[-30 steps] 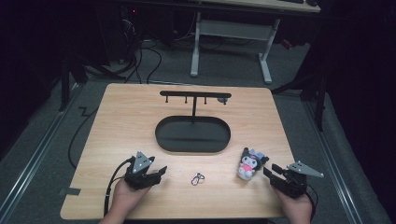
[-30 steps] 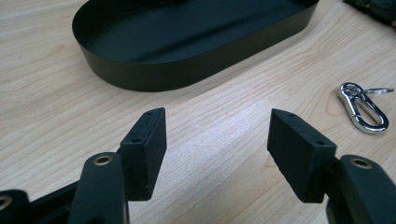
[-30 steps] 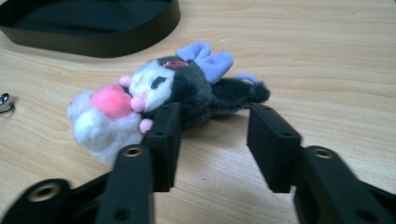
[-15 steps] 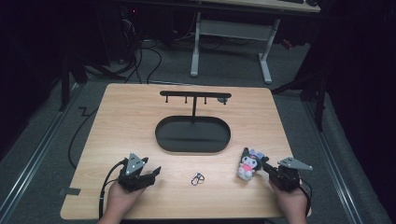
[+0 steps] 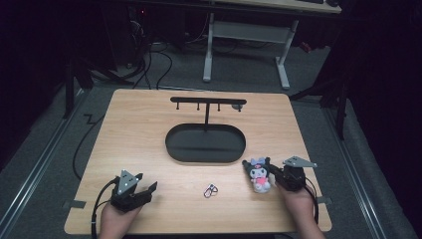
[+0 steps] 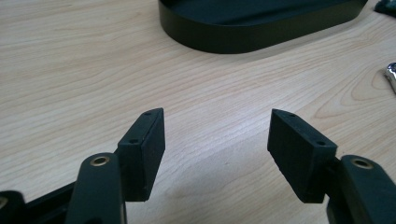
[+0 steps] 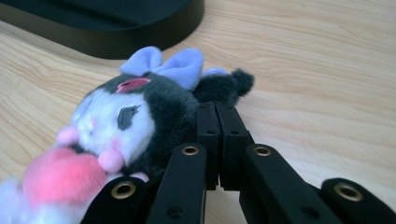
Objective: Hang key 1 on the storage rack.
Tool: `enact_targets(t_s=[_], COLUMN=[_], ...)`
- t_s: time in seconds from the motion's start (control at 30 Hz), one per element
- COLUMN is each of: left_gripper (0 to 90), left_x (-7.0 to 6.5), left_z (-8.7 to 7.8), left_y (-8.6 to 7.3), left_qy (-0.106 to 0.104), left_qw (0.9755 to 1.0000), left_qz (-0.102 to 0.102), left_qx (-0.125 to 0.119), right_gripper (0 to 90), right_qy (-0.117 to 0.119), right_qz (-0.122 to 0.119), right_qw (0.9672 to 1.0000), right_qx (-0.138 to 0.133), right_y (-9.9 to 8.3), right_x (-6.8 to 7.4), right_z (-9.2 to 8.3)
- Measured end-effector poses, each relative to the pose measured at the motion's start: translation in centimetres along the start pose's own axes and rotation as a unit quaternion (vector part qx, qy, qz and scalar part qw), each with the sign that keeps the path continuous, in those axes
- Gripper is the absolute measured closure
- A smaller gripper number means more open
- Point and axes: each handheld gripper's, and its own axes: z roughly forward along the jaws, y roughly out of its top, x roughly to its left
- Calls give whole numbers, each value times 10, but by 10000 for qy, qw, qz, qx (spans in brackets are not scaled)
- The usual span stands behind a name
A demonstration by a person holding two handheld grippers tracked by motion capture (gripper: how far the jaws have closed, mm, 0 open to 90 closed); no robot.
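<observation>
Near the table's (image 5: pixel 149 124) right front, my right gripper (image 7: pixel 217 109) is clenched, perhaps pinching the plush doll's (image 7: pixel 140 116) dark ear; my left gripper (image 6: pixel 217 135) gapes over bare wood.

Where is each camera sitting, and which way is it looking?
High view: above the person's side, looking forward and down on the table; both hands, left gripper and right gripper show.
Left gripper view: rides the left gripper, looking along its open fingers at bare wood and the black tray.
Right gripper view: rides the right gripper, fingers shut beside the plush toy.
Shared: all see the black tray; high and right views share the plush toy.
</observation>
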Motion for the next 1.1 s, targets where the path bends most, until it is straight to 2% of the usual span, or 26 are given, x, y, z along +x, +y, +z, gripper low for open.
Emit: enact_targets(t_s=[0.2, 0.43, 0.47, 0.5, 0.53, 0.57, 0.6, 0.63, 0.67, 0.73, 0.8, 0.83, 0.87, 0.97, 1.0, 1.03, 1.1], left_gripper=[375, 373, 373, 372, 367, 365, 363, 361, 352, 333, 334, 325, 316, 318, 316, 315, 311], left_x=[2, 0, -2, -2, -5, -5, -8, -8, -10, -10, -8, -7, -7, -4, -4, -4, -6], left_z=[-5, -5, -7, -7, -11, -11, -12, -12, -7, 0, 9, 13, 16, 20, 24, 25, 24], left_y=[-1, 2, 6, 6, 15, 15, 23, 23, 23, 17, 12, 12, 13, 15, 17, 18, 20], left_qy=[72, 67, 45, 45, -84, -84, -208, -208, -284, -264, -392, -415, -383, -413, -502, -533, -516], left_qw=[10000, 9999, 9997, 9997, 9994, 9994, 9991, 9991, 9989, 9991, 9990, 9987, 9985, 9986, 9985, 9983, 9978], left_qz=[-25, 6, 32, 32, 58, 58, 196, 196, 338, 310, 213, 285, 359, 315, 208, 222, 390], left_qx=[-42, -119, -224, -224, -335, -335, -313, -313, -167, -90, 24, 120, 132, 18, -52, -61, -126], right_gripper=[875, 847, 827, 817, 799, 799, 762, 762, 755, 748, 727, 714, 702, 663, 643, 634, 612], right_qy=[43, -74, -125, -147, -197, -197, -182, -182, -277, -319, -381, -438, -498, -569, -652, -681, -757], right_qz=[-58, 48, 49, 60, 52, 52, 145, 145, 114, 231, 285, 255, 250, 241, 221, 218, 259], right_qw=[10000, 10000, 9999, 9999, 9998, 9998, 9997, 9997, 9995, 9992, 9989, 9987, 9984, 9979, 9968, 9963, 9948], right_qx=[22, -27, -47, -49, -65, -65, -99, -99, -50, -21, -1, 24, 70, 198, 404, 483, 624], right_y=[3, 3, 1, 0, -1, -1, -5, -5, -7, -8, -9, -8, -8, -6, -4, -4, -3], right_x=[1, 0, 0, 0, 0, 0, 0, 0, 2, 3, 5, 6, 7, 8, 10, 11, 11], right_z=[7, 1, -1, -3, -6, -6, -11, -11, -13, -14, -17, -18, -18, -19, -19, -20, -22])
